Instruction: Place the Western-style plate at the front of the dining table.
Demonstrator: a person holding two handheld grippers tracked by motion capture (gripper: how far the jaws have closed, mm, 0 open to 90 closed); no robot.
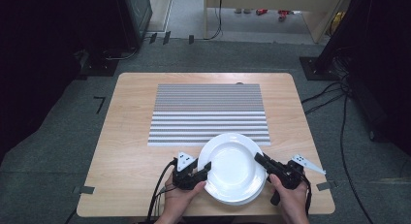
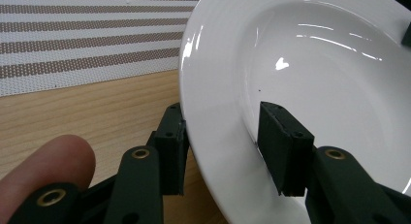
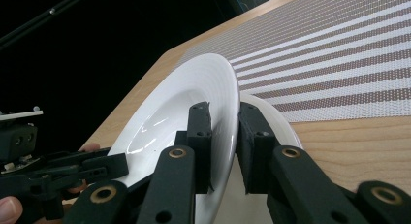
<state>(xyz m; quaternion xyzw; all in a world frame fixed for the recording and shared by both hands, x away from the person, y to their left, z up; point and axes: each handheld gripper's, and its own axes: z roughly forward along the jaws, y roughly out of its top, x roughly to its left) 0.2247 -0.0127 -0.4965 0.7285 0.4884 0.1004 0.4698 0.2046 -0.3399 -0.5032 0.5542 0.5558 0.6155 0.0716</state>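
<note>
At the near edge of the wooden surface (image 1: 131,156): white plate (image 1: 233,166) lifted at a tilt over a second plate (image 3: 271,118).

Glossy white, deep well, broad rim, clean, glare streaks inside. It overlaps the near edge of the striped placemat (image 1: 208,107). Right tool (image 3: 224,124) clamps its rim, one jaw inside, one under. Left tool (image 2: 228,146) straddles the opposite rim, half open, inner pad on the well, outer one apparently just off the rim.

Two white plates (image 1: 234,168), one on top of the other. One stripy mat (image 1: 208,112). Two grippers, one left (image 1: 206,171) and one right (image 1: 259,159). One worktop (image 1: 131,151).
</note>
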